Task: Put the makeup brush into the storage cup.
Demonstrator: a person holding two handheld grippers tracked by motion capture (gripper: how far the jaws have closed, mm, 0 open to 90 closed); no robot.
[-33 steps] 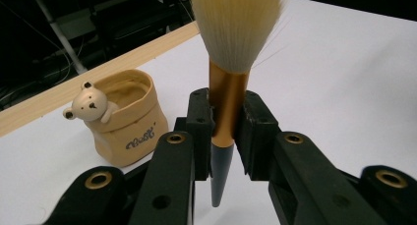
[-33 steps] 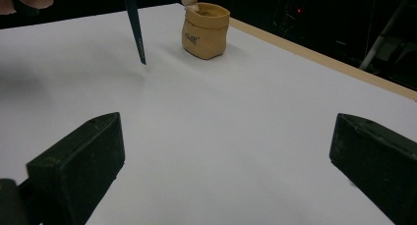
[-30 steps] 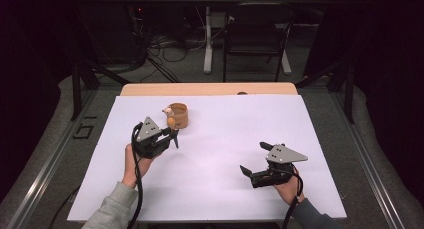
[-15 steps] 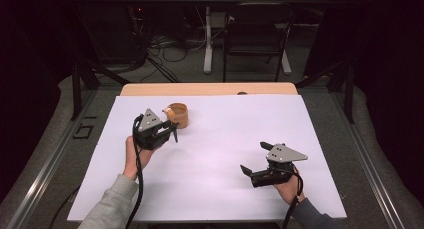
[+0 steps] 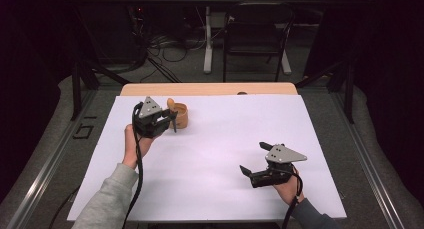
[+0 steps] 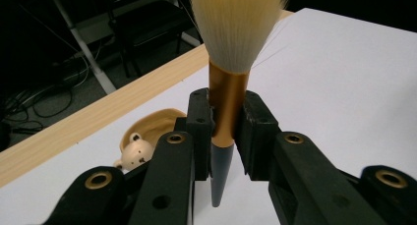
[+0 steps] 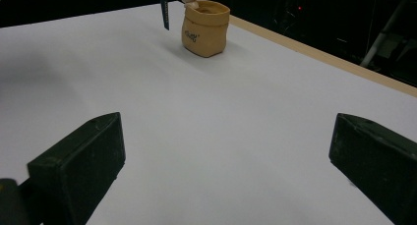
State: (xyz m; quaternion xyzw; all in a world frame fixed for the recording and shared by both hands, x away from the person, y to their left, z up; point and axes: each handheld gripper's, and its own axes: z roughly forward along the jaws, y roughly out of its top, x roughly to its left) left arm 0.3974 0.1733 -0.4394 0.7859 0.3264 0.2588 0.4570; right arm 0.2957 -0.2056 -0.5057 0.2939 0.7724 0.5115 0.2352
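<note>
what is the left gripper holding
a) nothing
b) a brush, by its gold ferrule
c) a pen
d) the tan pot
b: in the left gripper view the left gripper is shut on the brush, pads on the gold ferrule, bristles up and the dark handle tip pointing down.

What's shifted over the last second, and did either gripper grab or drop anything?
The left gripper has carried the brush up and toward the table's far edge, next to the tan holder. It stays clamped on the brush's gold ferrule; nothing grabbed or released. The right gripper stays open where it was, and the holder hasn't moved.
</note>
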